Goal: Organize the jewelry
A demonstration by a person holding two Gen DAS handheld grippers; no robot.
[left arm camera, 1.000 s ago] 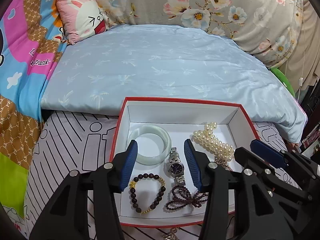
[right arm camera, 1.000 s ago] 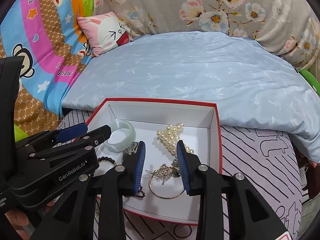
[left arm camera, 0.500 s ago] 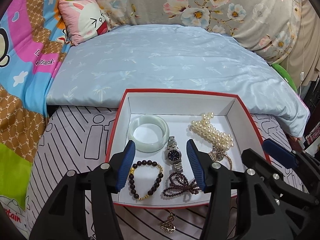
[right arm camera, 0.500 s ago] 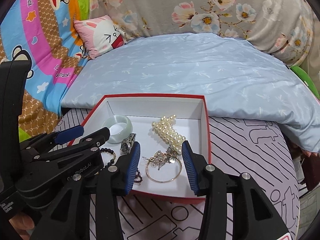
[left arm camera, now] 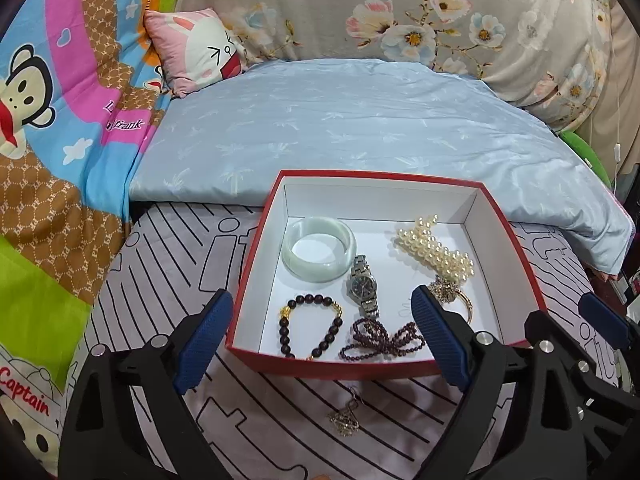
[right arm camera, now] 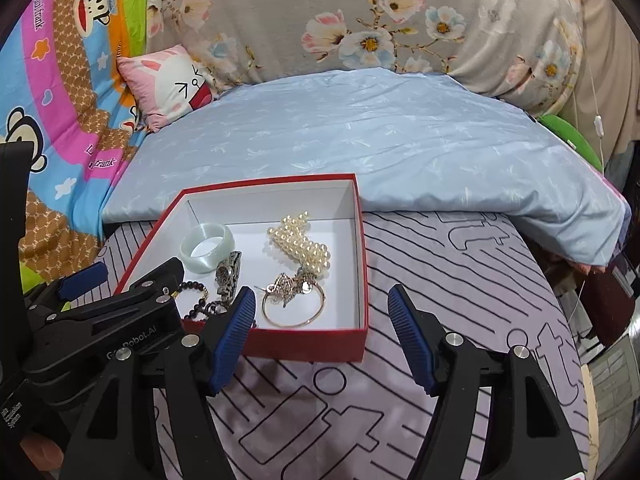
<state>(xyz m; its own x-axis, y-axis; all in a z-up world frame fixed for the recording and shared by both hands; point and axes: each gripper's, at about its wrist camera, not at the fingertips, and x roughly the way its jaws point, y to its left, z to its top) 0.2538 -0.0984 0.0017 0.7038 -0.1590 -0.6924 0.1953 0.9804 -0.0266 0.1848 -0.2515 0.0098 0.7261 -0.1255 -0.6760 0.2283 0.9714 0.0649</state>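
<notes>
A red box with a white inside (left arm camera: 256, 280) (right arm camera: 360, 264) lies on the striped purple sheet. It holds a pale green bangle (left arm camera: 319, 248) (right arm camera: 207, 247), a silver watch (left arm camera: 362, 286), a dark bead bracelet (left arm camera: 310, 326), a purple bead string (left arm camera: 380, 340), a pearl strand (left arm camera: 436, 252) (right arm camera: 300, 244) and a gold bangle with charms (right arm camera: 294, 306). A small gold pendant (left arm camera: 344, 416) lies on the sheet in front of the box. My left gripper (left arm camera: 320, 336) is open and empty at the box's near edge. My right gripper (right arm camera: 322, 332) is open and empty at the box's near right corner.
A light blue quilt (left arm camera: 340, 128) lies behind the box. A pink rabbit pillow (left arm camera: 196, 48) and a colourful cartoon blanket (left arm camera: 52, 120) are at the left. A floral cushion (left arm camera: 400, 12) runs along the back. The bed edge drops off at the right (right arm camera: 588, 320).
Both grippers have pulled back from over the box and their jaws have opened wider. The gold pendant on the sheet has come into view in front of the box.
</notes>
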